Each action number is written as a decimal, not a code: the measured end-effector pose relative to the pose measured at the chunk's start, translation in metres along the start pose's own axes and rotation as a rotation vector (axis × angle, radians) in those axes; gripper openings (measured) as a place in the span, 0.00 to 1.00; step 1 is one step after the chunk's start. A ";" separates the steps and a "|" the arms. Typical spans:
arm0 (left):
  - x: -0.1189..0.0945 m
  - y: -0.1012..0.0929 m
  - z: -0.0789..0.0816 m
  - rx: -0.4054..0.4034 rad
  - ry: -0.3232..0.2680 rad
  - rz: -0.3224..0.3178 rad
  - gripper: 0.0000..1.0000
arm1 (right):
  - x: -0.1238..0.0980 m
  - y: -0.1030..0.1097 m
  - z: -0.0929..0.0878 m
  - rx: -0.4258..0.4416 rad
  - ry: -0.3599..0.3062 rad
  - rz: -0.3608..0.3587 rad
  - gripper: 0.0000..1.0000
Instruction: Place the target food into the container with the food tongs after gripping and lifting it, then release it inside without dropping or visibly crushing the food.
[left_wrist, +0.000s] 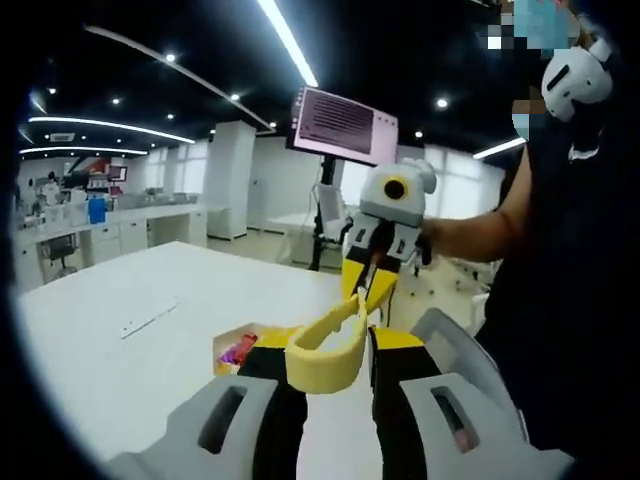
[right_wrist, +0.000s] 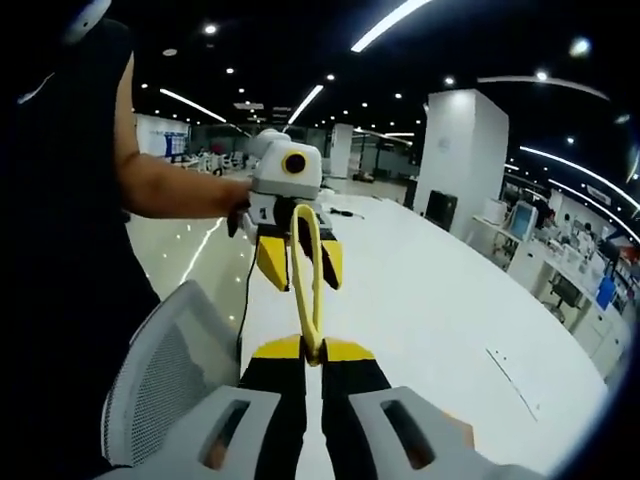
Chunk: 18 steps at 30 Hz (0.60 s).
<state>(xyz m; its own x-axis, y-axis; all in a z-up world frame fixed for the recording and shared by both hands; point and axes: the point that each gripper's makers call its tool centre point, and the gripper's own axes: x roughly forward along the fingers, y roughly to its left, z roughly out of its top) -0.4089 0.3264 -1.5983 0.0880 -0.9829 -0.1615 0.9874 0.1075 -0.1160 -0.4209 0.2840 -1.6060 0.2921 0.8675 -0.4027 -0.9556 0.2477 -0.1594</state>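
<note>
The yellow tongs (left_wrist: 330, 345) hang in the air above the white table (left_wrist: 150, 330), held at both ends: their looped end sits between the left gripper (left_wrist: 330, 365) jaws, their tips between the right gripper (left_wrist: 368, 280) jaws at about one o'clock. The arms lie close together, though whether they are squeezed cannot be told; nothing is between them. At nine o'clock from the loop, a container (left_wrist: 240, 345) on the table holds red and yellow food (left_wrist: 238, 350). A grey mesh chair (right_wrist: 165, 375) stands beside the table.
</note>
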 end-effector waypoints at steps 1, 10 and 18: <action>-0.003 0.000 -0.001 -0.011 0.005 -0.006 0.16 | -0.002 -0.002 0.000 0.002 0.002 -0.010 0.02; -0.022 0.007 -0.003 -0.010 0.054 0.009 0.26 | -0.012 0.002 -0.007 -0.035 0.053 -0.012 0.02; -0.018 -0.009 -0.005 0.023 0.134 -0.017 0.24 | -0.013 0.007 -0.018 -0.079 0.115 0.004 0.02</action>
<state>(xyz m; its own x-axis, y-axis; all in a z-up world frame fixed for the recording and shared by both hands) -0.4198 0.3443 -1.5995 0.0540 -0.9556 -0.2897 0.9915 0.0857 -0.0979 -0.4308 0.2661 -1.6182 0.2950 0.8121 -0.5034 -0.9521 0.2055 -0.2264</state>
